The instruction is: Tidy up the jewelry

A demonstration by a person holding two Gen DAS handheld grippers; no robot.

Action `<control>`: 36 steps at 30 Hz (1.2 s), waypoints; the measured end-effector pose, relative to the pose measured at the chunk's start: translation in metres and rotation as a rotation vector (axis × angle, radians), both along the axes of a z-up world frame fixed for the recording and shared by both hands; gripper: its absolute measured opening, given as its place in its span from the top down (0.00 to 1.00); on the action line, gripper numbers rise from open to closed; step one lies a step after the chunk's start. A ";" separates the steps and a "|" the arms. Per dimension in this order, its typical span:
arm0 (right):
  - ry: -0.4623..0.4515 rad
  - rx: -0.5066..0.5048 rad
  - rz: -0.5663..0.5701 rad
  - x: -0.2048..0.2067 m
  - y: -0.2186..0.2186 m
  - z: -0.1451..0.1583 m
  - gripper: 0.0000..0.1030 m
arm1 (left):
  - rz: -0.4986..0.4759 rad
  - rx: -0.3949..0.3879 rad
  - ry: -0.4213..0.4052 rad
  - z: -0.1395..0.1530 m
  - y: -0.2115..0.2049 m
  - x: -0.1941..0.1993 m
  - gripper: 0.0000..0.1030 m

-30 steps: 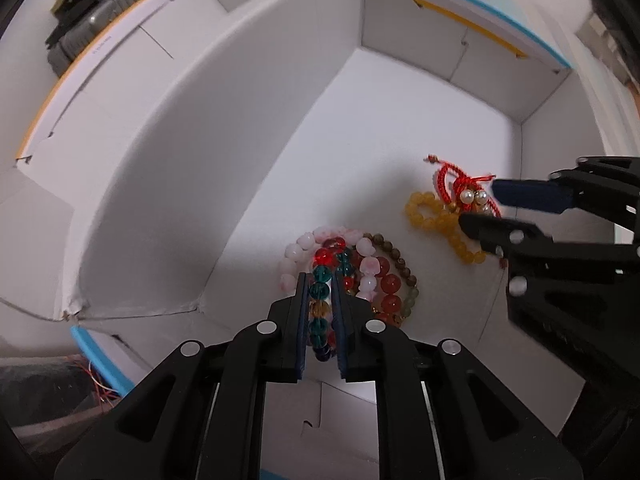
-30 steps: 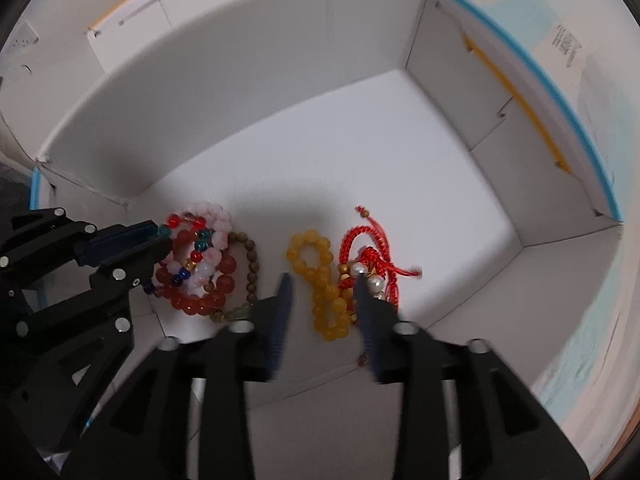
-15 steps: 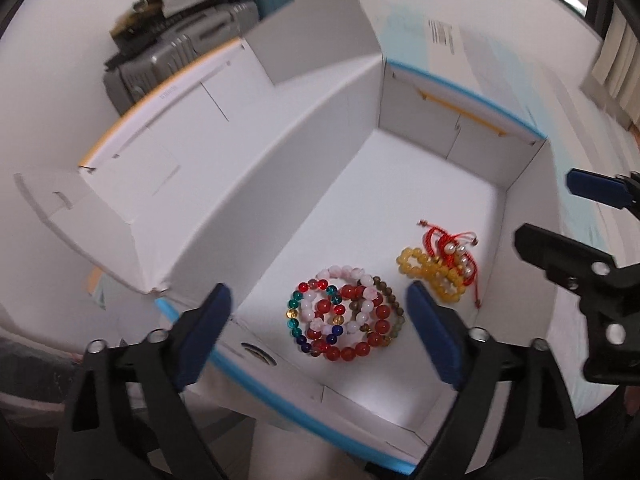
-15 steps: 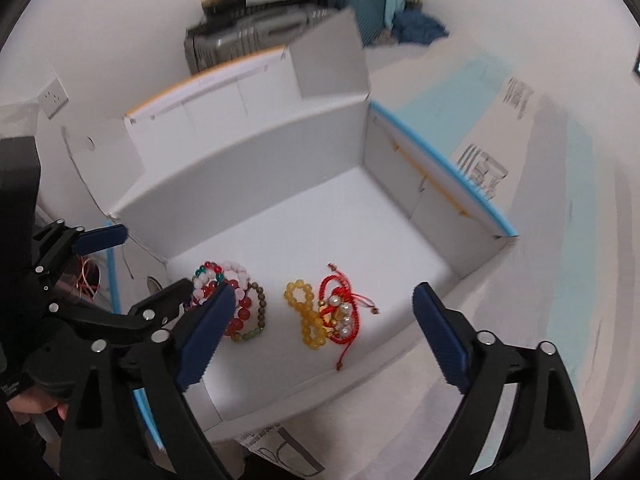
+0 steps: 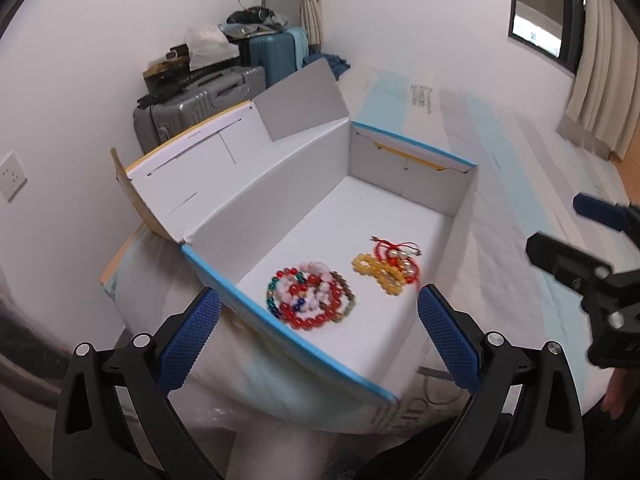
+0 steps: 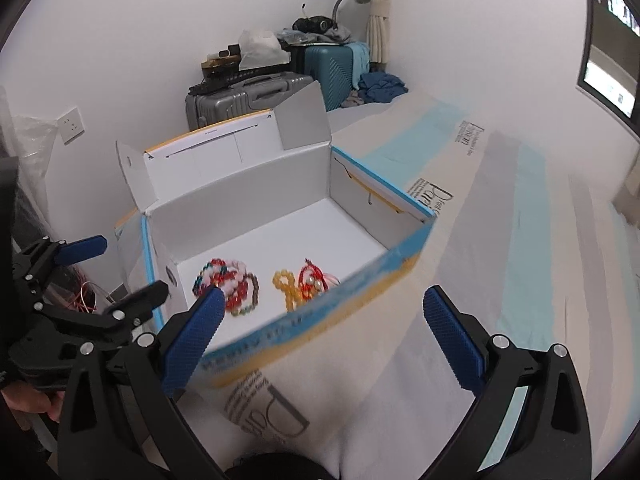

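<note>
Through the left wrist camera we see our left gripper (image 5: pixel 318 336) held above and short of the open white box (image 5: pixel 400 208), its blue-padded fingers (image 5: pixel 188 344) spread wide and holding nothing, tilted down toward the box floor. Just ahead of the fingertips, inside the box's near end, lies the stack of mixed bead bracelets (image 5: pixel 310 300), and ahead to the right of it the yellow bead bracelet (image 5: pixel 378 274) touches the red cord bracelet (image 5: pixel 400 256). Our right gripper (image 5: pixel 576 240) shows at the right edge, outside the box wall, its fingers apart. Through the right wrist camera, our right gripper (image 6: pixel 320 336) hangs outside the box's near wall (image 6: pixel 320 320), pitched downward, fingers (image 6: pixel 452 336) spread wide with nothing between them. Beyond the wall, ahead and slightly left, the mixed bead bracelets (image 6: pixel 228 284) and the yellow bead bracelet (image 6: pixel 285 286) beside the red cord bracelet (image 6: pixel 314 280) rest on the box floor. The left gripper (image 6: pixel 116 276) sits to our left, open, gripped by a hand (image 6: pixel 24 400) low at the frame's edge.
</note>
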State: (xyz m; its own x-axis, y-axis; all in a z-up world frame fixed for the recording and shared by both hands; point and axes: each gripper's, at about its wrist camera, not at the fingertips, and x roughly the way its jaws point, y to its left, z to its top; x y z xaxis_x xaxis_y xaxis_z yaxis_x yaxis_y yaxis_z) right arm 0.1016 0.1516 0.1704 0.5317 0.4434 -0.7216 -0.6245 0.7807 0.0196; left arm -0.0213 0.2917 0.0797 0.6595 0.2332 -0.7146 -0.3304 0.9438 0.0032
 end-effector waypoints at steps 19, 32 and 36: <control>0.007 0.026 -0.053 -0.053 -0.036 -0.030 0.07 | 0.051 0.017 -0.068 -0.020 -0.033 -0.058 0.06; 0.020 0.023 -0.059 -0.054 -0.035 -0.035 0.07 | 0.060 0.007 -0.069 -0.020 -0.035 -0.058 0.06; 0.023 0.025 -0.063 -0.053 -0.036 -0.036 0.07 | 0.058 -0.002 -0.067 -0.021 -0.035 -0.057 0.06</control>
